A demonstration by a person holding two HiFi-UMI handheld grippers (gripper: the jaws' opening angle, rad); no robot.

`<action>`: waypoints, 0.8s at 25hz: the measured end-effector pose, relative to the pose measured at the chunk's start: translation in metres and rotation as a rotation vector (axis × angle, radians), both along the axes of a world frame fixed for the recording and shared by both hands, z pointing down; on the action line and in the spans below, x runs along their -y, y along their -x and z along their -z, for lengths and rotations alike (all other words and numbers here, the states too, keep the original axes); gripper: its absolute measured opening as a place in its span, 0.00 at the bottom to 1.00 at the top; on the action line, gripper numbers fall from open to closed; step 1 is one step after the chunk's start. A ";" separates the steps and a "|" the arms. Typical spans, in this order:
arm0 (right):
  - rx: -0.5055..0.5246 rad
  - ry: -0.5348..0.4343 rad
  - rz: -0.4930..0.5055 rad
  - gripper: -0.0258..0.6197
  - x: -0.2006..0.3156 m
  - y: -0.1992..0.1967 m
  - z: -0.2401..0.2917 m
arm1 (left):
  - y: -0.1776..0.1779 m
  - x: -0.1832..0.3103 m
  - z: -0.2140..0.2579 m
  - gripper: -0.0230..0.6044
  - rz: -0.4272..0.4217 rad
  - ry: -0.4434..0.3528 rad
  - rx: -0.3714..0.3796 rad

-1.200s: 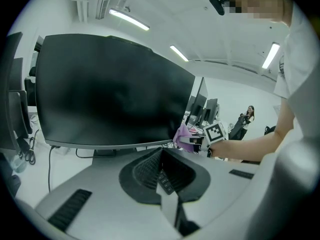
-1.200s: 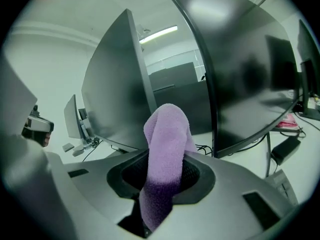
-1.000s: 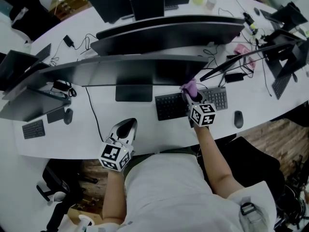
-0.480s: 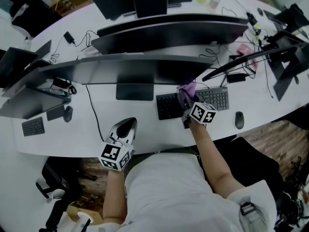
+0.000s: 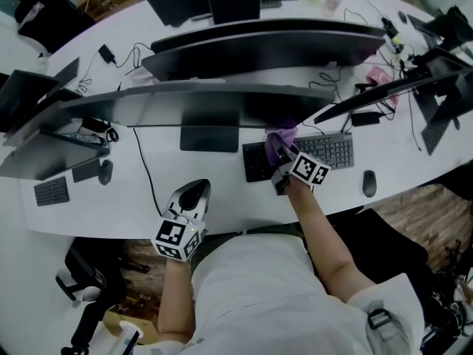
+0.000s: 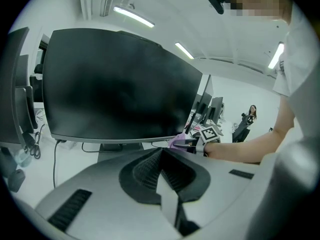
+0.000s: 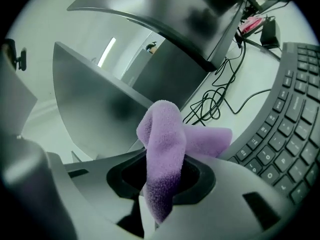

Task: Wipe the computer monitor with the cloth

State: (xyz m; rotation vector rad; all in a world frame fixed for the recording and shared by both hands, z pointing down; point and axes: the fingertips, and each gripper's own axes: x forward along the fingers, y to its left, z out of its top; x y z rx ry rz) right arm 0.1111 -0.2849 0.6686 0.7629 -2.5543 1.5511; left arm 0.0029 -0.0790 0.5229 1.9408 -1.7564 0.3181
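Your right gripper (image 5: 283,156) is clamped on the purple cloth (image 7: 164,149), just right of centre in the head view, above the keyboard (image 5: 329,151) and low by the monitor (image 6: 115,84), near its lower right corner. Cloth-to-screen contact: can't tell. Step looks like wiping the lower screen or sitting between strokes; next you'd press the cloth flat on the panel and sweep left. Your left gripper (image 6: 160,159) has its jaws pressed together, empty, at the near edge of the desk (image 5: 111,205), lower left of centre. Screen face is open leftward; cables (image 7: 212,106) and another monitor (image 7: 200,19) crowd the right.
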 end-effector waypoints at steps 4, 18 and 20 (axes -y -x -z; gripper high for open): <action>0.026 0.018 0.004 0.21 -0.005 0.013 0.000 | 0.010 -0.005 0.000 0.04 0.007 0.007 -0.001; 0.085 0.055 0.025 0.21 -0.027 0.062 0.003 | 0.045 -0.029 -0.001 0.04 -0.004 0.018 -0.016; 0.087 0.051 0.030 0.21 -0.031 0.072 0.003 | 0.053 -0.035 -0.001 0.04 -0.003 0.019 -0.017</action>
